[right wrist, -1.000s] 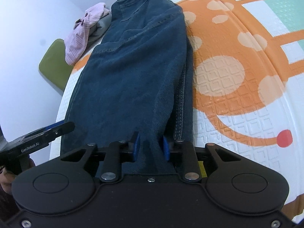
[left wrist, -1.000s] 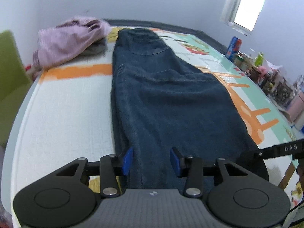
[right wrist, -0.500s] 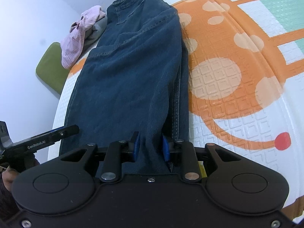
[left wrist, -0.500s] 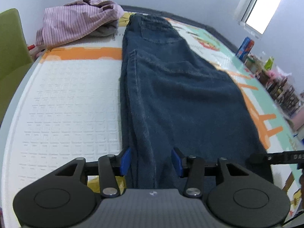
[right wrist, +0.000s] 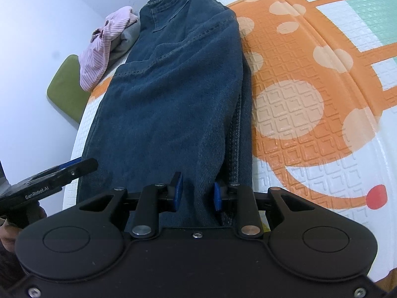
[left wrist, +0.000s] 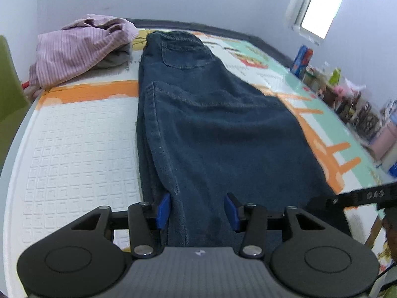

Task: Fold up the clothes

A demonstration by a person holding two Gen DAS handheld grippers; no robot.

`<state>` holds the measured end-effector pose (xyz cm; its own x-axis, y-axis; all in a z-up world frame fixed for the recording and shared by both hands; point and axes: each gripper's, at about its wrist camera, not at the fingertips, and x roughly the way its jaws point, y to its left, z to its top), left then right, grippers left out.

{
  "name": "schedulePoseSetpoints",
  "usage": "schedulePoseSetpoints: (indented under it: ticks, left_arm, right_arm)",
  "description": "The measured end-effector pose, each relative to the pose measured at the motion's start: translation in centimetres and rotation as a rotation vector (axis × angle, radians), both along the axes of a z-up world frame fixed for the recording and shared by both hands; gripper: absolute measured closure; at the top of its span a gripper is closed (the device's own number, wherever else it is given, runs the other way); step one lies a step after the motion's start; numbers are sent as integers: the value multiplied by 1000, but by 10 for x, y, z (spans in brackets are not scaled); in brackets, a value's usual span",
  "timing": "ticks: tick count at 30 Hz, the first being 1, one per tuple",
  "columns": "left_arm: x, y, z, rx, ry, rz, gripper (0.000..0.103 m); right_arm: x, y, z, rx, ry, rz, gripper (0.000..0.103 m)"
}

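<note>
Both clamped on jeans [left wrist: 211,134] hem, lower centre: left gripper [left wrist: 197,209] half-wide, right gripper [right wrist: 197,193] narrower.

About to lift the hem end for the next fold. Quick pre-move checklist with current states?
1. Left gripper shut on the jeans hem: ok, denim bunched between the pads.
2. Right gripper shut on the hem: ok.
3. Jeans folded lengthwise, legs stacked: ok.
4. Waistband end flat on the mat: ok.
5. Striped shirt clear of the jeans: ok, it lies beside the waistband.
6. Both layers caught in each grip: cannot tell.
</note>
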<state>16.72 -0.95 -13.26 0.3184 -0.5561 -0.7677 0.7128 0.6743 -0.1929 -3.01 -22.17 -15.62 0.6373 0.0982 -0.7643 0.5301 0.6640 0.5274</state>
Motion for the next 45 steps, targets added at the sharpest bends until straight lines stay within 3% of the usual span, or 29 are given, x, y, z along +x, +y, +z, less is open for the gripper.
schedulePoseSetpoints:
  ticks: [4,14,17,19,25,35,39,43,45]
  left_arm:
    - [6,-2,-7,17,26,23,53]
    - [25,4,-12,-43,159,51,52]
    - [26,8,-15,-52,206,52,66]
    - [27,11,-17,-51,226,55,79]
    - [30,24,-18,-61,292,65,92]
    - [20,38,-19,-95,371,60,94]
    - [11,34,-19,-21,308,59,92]
    - [5,33,-19,-7,277,46,90]
    - [4,35,-21,-8,288,43,87]
  right_arm:
    - [0,0,0,2,-1,-4,79]
    - [1,-3,-2,10,-10,-16,79]
    - [1,-1,-2,10,-14,-9,80]
    - [1,0,-2,7,-13,0,89]
    - [-6,-2,-4,47,-23,-11,98]
    - [-16,-1,8,89,-68,20,101]
    - [-18,1,6,93,-42,24,100]
    - [-24,2,0,100,-3,16,87]
    - [-29,3,-3,122,-11,27,87]
